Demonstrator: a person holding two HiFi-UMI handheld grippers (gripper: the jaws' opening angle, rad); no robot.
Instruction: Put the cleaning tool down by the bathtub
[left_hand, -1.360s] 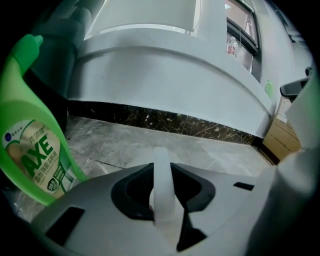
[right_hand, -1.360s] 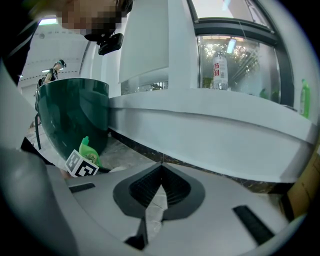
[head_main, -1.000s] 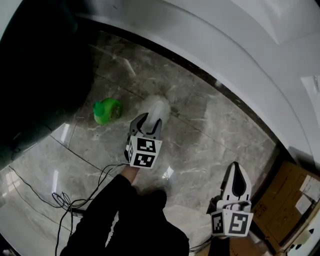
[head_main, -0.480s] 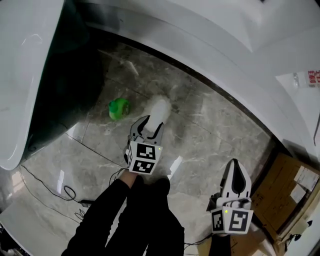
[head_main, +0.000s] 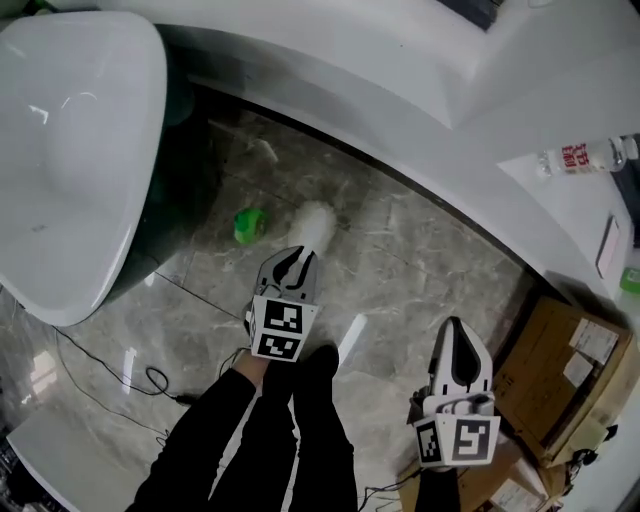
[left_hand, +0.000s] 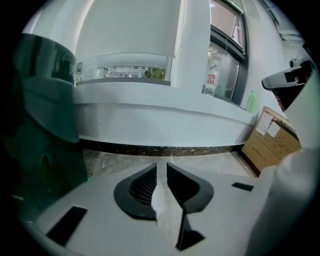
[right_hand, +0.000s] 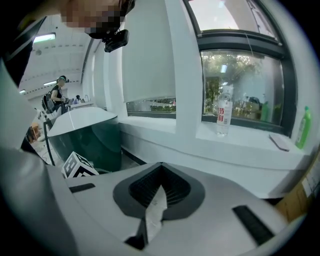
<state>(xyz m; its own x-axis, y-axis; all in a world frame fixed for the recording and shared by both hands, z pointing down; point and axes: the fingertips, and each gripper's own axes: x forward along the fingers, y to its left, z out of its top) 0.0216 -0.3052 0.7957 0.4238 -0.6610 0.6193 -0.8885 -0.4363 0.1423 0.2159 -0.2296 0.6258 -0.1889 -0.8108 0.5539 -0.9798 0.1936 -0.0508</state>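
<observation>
Tub (head_main: 70, 150) runs off the left and far edges of the head view, so its full shape is lost. On the floor beside it there's a green blob (head_main: 250, 225), too blurred to name. Just right of that, the white tool (head_main: 316, 218) is a fuzzy smear with its near end out of sight. Far right, the bottle (head_main: 585, 157) has red print too small to read. Boxes (head_main: 560, 365) at near right are cut by the edge. In the right gripper view, a person (right_hand: 59, 92) at far left is too small to make out.

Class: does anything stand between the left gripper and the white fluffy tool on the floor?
Nothing visible. The white fluffy tool lies on the floor just beyond the left gripper, whose empty jaws are closing.
</observation>
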